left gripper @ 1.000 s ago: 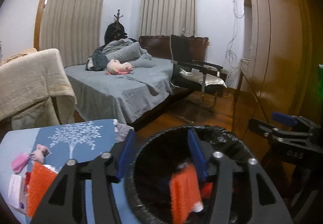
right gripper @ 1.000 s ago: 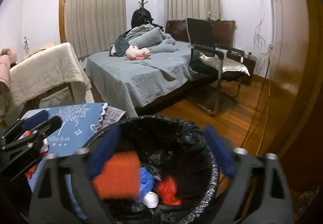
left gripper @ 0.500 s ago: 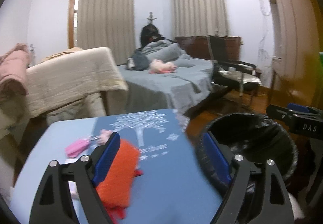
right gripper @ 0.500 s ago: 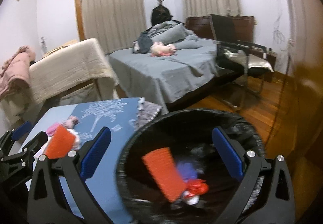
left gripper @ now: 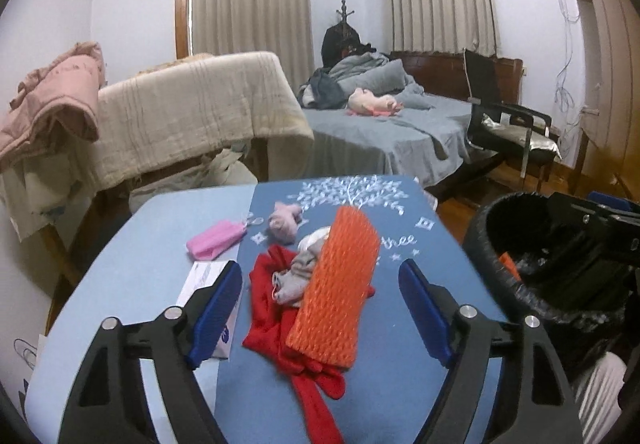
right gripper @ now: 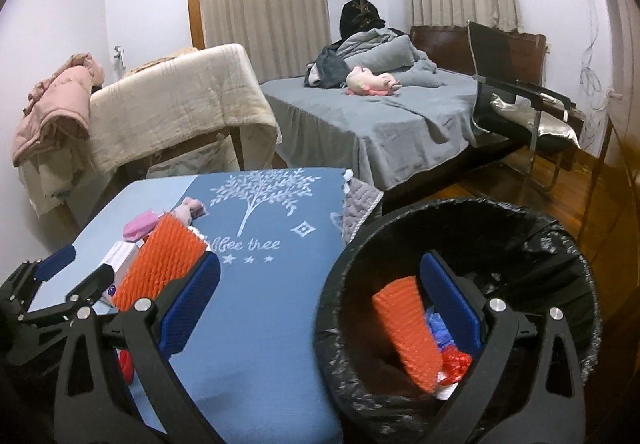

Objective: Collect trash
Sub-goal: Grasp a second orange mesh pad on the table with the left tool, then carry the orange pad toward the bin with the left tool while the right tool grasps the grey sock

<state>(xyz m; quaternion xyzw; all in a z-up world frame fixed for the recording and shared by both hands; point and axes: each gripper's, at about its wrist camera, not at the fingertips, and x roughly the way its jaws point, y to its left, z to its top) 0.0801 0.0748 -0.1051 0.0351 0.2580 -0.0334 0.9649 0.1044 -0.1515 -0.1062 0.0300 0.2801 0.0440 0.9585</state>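
An orange foam net sleeve (left gripper: pixel 338 286) lies on a pile of red cloth (left gripper: pixel 276 308) and grey cloth (left gripper: pixel 296 272) on the blue table (left gripper: pixel 160 272). My left gripper (left gripper: pixel 320 308) is open, its blue pads on either side of the sleeve without touching it. It also shows in the right wrist view (right gripper: pixel 160 264). A black-lined trash bin (right gripper: pixel 460 308) stands right of the table and holds another orange sleeve (right gripper: pixel 408 328) plus blue and red scraps. My right gripper (right gripper: pixel 320 308) is open and empty over the bin's near rim.
A pink pouch (left gripper: pixel 216 240), a pink bundle (left gripper: pixel 284 222) and a white card (left gripper: pixel 204 276) lie on the table. A draped rack (left gripper: pixel 180 112), a bed (left gripper: pixel 392 132) and a black chair (left gripper: pixel 508 128) stand beyond. A wooden wardrobe is at the right.
My left gripper swung left from over the bin to the table and now brackets the orange sleeve. My right gripper shifted slightly left over the bin's rim.
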